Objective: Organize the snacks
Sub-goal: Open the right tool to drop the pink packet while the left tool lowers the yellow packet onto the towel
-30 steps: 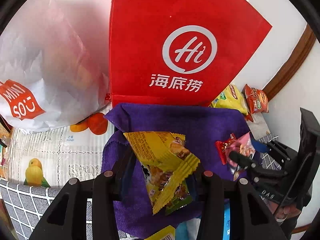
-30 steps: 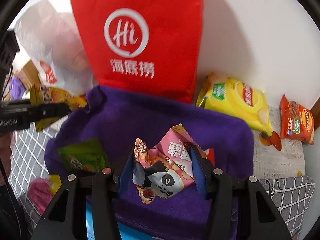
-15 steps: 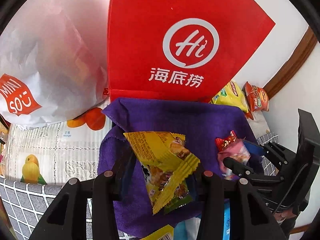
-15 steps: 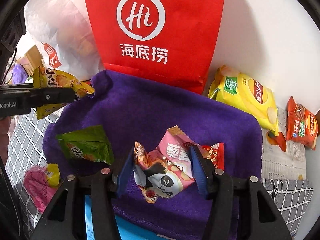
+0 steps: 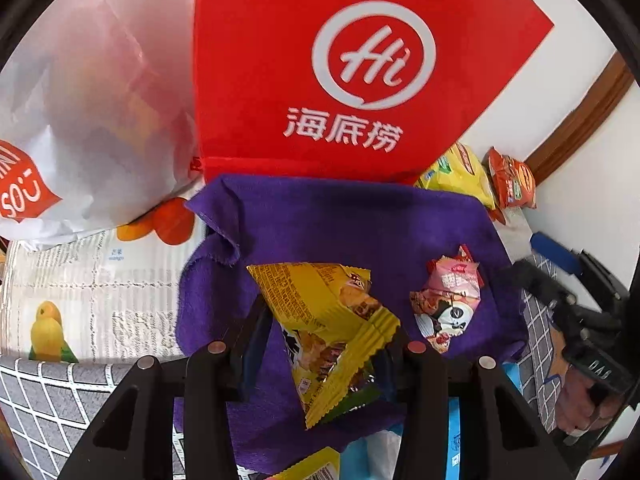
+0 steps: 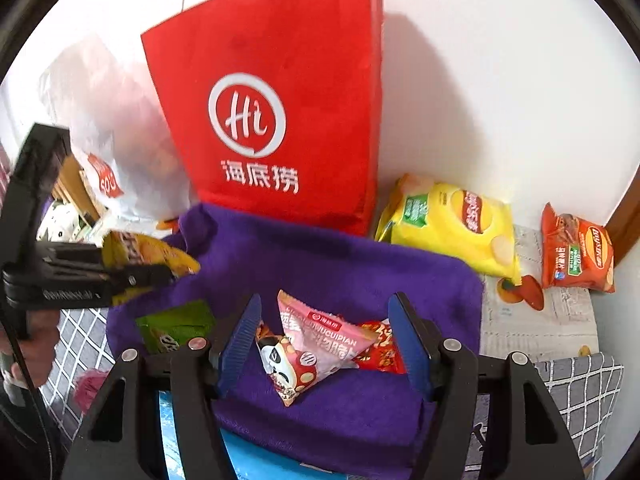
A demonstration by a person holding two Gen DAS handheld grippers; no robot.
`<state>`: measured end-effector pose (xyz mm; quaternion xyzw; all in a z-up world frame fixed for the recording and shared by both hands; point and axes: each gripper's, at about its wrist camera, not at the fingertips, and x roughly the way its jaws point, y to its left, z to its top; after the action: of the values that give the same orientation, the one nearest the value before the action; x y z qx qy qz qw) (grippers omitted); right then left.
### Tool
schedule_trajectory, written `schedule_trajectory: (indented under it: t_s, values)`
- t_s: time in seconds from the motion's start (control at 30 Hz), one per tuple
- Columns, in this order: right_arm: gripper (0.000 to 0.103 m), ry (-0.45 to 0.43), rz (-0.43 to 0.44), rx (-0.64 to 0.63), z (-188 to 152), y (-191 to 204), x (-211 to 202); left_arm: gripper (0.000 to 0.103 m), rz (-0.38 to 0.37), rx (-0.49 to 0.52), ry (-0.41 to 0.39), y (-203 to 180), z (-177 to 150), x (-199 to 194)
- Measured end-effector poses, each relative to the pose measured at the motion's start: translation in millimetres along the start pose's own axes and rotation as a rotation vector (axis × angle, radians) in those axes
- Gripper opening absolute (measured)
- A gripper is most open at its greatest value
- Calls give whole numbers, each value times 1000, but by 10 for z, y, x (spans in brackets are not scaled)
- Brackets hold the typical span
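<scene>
My left gripper is shut on a yellow snack packet and holds it above the purple cloth. The same packet shows in the right wrist view, at the left. My right gripper is open, its blue pads either side of a pink panda snack packet that lies on the cloth. That packet also shows in the left wrist view. A small red packet lies under it. A green packet lies on the cloth's left part.
A red paper bag stands behind the cloth against the wall. A white plastic bag sits left of it. A yellow chips bag and an orange snack bag lie at the right. A blue box lies under the cloth's near edge.
My right gripper has opened and let go of the pink panda packet, which now lies on the cloth; the gripper has pulled back. My left gripper still holds the yellow packet.
</scene>
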<state>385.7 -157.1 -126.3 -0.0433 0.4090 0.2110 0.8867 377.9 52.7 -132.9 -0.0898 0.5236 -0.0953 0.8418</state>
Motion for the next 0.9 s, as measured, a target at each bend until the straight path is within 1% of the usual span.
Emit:
schedule_trajectory:
  t_s: [0.17, 0.3, 0.47, 0.53, 0.57, 0.63, 0.67, 0.7, 0.77, 0.8, 0.9]
  values:
    - [66, -24, 0, 38, 33, -65, -79, 43, 13, 7, 26, -37, -23, 90]
    - [66, -42, -2, 36, 46, -65, -147, 44, 18, 9, 53, -51, -34, 162]
    - [66, -30, -33, 49, 53, -51, -154, 44, 30, 21, 60, -77, -48, 173]
    - [66, -35, -31, 41, 55, -32, -169, 44, 28, 29, 60, -100, -43, 177]
    - [66, -35, -34, 38, 56, -24, -174, 45, 30, 35, 57, -120, -38, 181]
    - [66, -36, -43, 35, 61, -7, -188, 54, 38, 47, 41, -126, -33, 142]
    - [66, -37, -45, 35, 61, -1, -197, 62, 45, 51, 29, -137, -27, 115]
    - [67, -37, -47, 35, 62, 5, -208, 65, 49, 54, 14, -146, -21, 78]
    - [76, -48, -58, 43, 67, 12, -219, 68, 47, 64, -10, -159, -11, 2]
    - [77, -46, -66, 52, 75, 11, -223, 70, 47, 66, -14, -156, -4, -29]
    - [78, -32, -70, 79, 86, -3, -216, 71, 37, 69, -38, -183, 1, -120]
